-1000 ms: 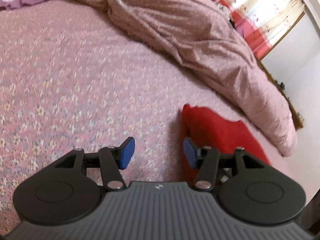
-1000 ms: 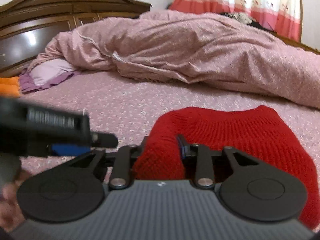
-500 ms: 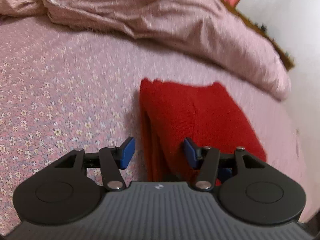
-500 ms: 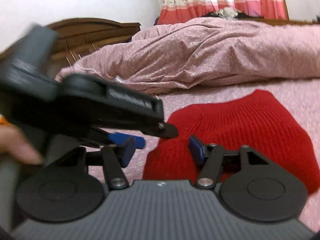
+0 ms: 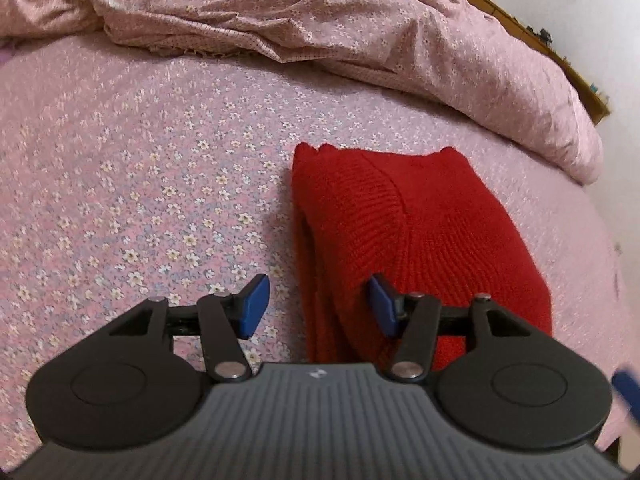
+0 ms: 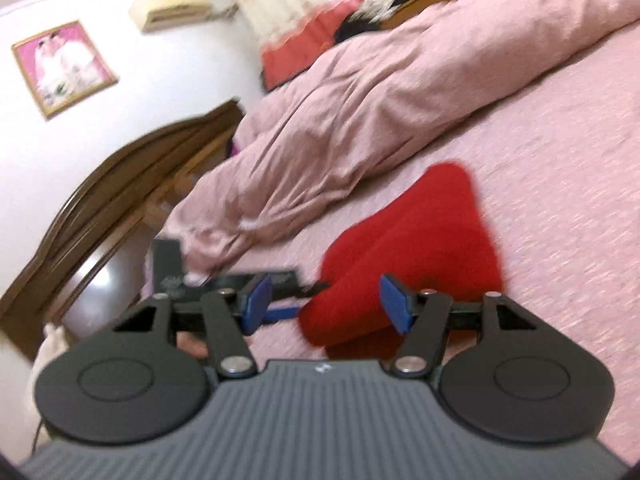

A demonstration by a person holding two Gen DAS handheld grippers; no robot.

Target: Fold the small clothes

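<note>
Red knitted wool, folded into a thick pad, lies on the flowered pink bed sheet [image 5: 132, 184]; this folded red sweater [image 5: 424, 232] sits right of centre in the left wrist view, its layered fold edge facing left and its ribbed band curving across the top; it lies flat, apart from the crumpled pink duvet [image 5: 360, 28] heaped along the far side of the bed. Left tool [image 5: 317, 307] hangs above the near left edge of the sweater, pointing steeply down; its blue pads stand moderately apart, the left one over bare sheet, the right one over the knit, and neither presses on the fabric; it holds nothing. A blurred blue shape shows at the far right edge of that view; what it is I cannot tell.

Right wrist view is tilted and smeared by motion; the right tool [image 6: 326, 304] has its jaws opening, the blue pads well apart; the near corner of the sweater [image 6: 412, 256] appears between them but lies beyond them on the bed, and the pads do not grip it. Left of the sweater in this view sits the other tool [image 6: 256, 280], dark with a blue pad, with part of a hand [image 6: 192, 344] below it. Farther off stand the dark wooden headboard [image 6: 100, 216], a framed picture [image 6: 64, 66] on the white wall, and a red and cream curtain [image 6: 304, 16].
</note>
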